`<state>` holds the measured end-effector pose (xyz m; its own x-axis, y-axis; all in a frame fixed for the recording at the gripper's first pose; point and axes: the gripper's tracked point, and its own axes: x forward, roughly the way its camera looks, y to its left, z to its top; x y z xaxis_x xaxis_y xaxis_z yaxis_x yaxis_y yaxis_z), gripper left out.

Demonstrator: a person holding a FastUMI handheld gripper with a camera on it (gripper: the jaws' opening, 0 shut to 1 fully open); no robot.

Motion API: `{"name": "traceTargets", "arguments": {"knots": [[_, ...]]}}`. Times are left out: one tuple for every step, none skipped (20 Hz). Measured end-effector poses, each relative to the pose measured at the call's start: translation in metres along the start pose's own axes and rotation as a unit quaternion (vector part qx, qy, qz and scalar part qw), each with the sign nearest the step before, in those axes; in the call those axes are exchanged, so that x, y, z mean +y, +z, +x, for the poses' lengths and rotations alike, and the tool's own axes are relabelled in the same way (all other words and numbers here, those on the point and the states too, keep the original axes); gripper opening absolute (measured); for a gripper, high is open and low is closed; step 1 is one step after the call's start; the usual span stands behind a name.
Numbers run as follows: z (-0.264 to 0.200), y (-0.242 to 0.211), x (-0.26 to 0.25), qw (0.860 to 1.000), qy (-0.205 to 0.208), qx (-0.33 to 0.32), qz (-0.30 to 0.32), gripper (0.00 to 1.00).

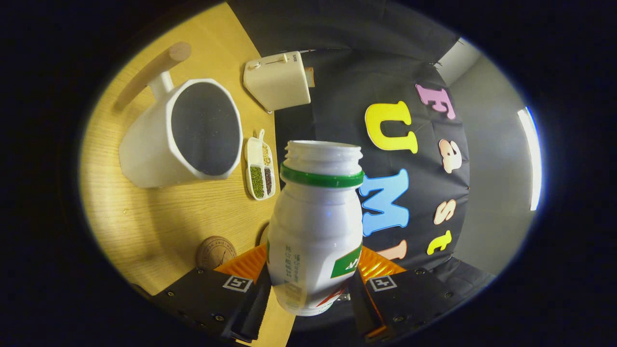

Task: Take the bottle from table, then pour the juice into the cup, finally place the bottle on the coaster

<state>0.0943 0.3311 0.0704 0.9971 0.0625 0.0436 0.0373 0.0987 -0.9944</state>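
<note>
You hold the bottle point(315, 226) in the gripper point(313, 284): both fingers press on the lower body of the bottle, one on each flank, so the tool is pinched onto it and cannot close further. The bottle's long axis runs along the fingers, from its base between them toward 12 o'clock, where the uncapped threaded neck and green ring point away from you. Whether any juice remains inside cannot be told; the wall is opaque.

The cup point(181, 135) lies at 10 o'clock from the bottle mouth, well apart from it, standing on the table point(144, 217). Its wide mouth faces the camera and its wooden handle projects from the far side at about 11 o'clock. The scene appears rolled in this view, so the gripper is judged to be tilted already, yet the bottle mouth is not over the cup rim. The pour is therefore judged not yet aligned: the move ahead calls for carrying the neck toward 10 o'clock until it sits above the cup opening.

The coaster point(216, 252) lies at 8 o'clock from the bottle, just beside the left finger, on the table, nearer to the tool than the cup is.

A small divided dish point(260, 169) sits between the cup and the bottle neck; a pale toaster-like box point(278, 80) stands beyond it at 12 o'clock. Keep the neck clear of the dish during the traverse.
</note>
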Motion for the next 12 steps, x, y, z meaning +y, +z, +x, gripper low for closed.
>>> {"name": "traceTargets", "arguments": {"knots": [[0.003,-0.001,0.001,1.000,-0.001,0.001,-0.007,0.73],[0.002,-0.002,0.001,1.000,-0.004,0.002,-0.015,0.73],[0.001,-0.003,0.000,1.000,-0.008,0.004,-0.026,0.73],[0.004,-0.003,-0.002,0.999,-0.013,0.004,-0.038,0.73],[0.004,-0.003,-0.003,0.999,-0.017,0.005,-0.048,0.73],[0.004,-0.002,-0.005,0.998,-0.021,0.005,-0.057,0.73],[0.004,-0.002,-0.005,0.998,-0.024,0.005,-0.063,0.73],[0.005,-0.002,-0.006,0.997,-0.026,0.004,-0.067,0.73],[0.005,-0.003,-0.007,0.997,-0.027,0.006,-0.072,0.73],[0.005,-0.003,-0.008,0.997,-0.028,0.005,-0.076,0.73],[0.006,-0.002,-0.009,0.996,-0.030,0.005,-0.080,0.73],[0.006,-0.002,-0.010,0.996,-0.033,0.006,-0.085,0.73]]}}
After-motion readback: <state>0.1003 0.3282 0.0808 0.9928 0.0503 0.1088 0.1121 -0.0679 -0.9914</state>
